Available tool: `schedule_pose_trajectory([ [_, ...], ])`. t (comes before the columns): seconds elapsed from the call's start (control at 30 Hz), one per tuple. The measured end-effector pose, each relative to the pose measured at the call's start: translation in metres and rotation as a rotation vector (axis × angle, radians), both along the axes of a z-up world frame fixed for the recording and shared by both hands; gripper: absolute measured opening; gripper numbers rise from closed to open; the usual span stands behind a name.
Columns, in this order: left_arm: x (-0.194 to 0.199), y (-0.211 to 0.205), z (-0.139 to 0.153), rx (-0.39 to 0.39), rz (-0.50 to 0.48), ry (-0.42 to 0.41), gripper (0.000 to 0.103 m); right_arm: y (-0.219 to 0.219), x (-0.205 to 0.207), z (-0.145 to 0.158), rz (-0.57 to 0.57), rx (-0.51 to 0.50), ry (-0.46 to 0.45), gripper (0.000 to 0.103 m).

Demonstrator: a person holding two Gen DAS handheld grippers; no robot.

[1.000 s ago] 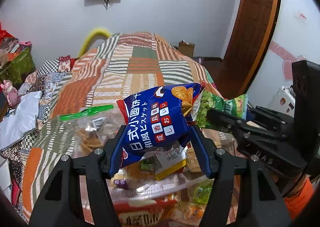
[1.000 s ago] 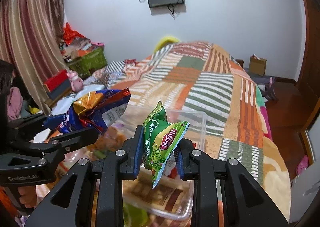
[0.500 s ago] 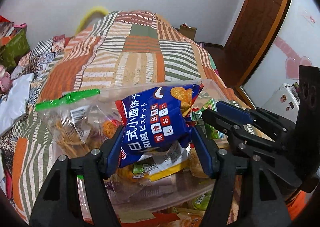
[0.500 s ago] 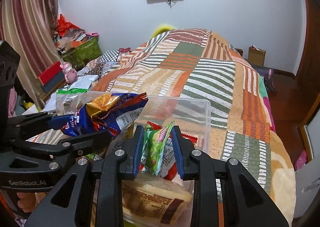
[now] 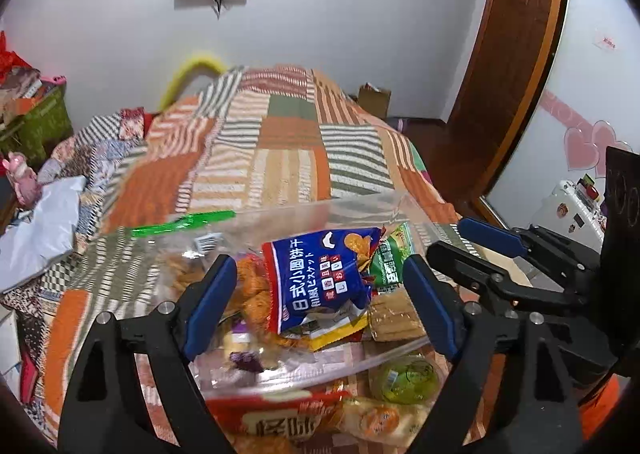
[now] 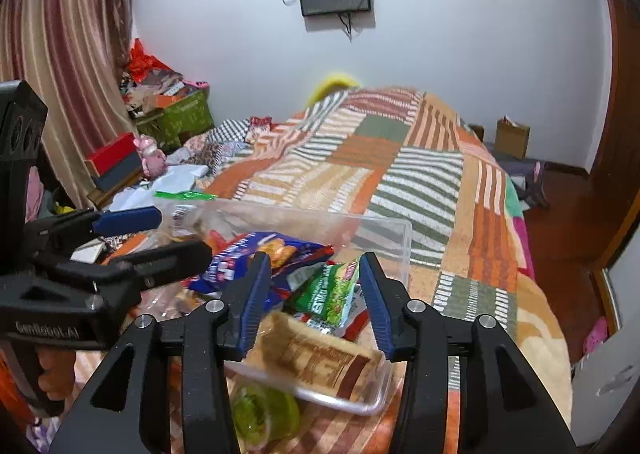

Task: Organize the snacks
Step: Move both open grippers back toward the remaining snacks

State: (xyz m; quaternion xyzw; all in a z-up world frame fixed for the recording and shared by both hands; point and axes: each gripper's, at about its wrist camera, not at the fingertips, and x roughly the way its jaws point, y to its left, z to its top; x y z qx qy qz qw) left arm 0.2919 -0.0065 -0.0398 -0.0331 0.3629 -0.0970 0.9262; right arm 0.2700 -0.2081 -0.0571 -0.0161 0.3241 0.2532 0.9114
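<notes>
A clear plastic bin (image 5: 360, 210) (image 6: 384, 222) stands on the striped bedspread, filled with snacks. A blue biscuit packet (image 5: 320, 278) (image 6: 256, 258) lies on top of them, with a green snack packet (image 5: 388, 262) (image 6: 332, 290) beside it on the right. My left gripper (image 5: 320, 306) is open and empty, fingers spread either side of the blue packet, just above the bin. My right gripper (image 6: 316, 298) is open and empty over the green packet. A brown biscuit pack (image 6: 316, 354) lies in the bin's near corner.
A bag with a green zip strip (image 5: 184, 222) leans in the bin's left end. A red snack bag (image 5: 276, 414) and a green round cup (image 5: 404, 374) (image 6: 264, 414) lie in front of the bin. The striped bedspread (image 5: 280, 158) stretches beyond. The door is at the right.
Both grippers have opened and let go: the blue packet and the green packet now lie in the bin. Both grippers have drawn back slightly.
</notes>
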Motion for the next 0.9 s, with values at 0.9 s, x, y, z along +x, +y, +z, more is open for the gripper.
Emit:
schedule_pose_trajectory([
  [0.9,-0.109,0.033,-0.066,0.076,0.051,0.095,0.091,0.024,-0.079,-0.059,0.137,-0.111,0.086,0.057],
])
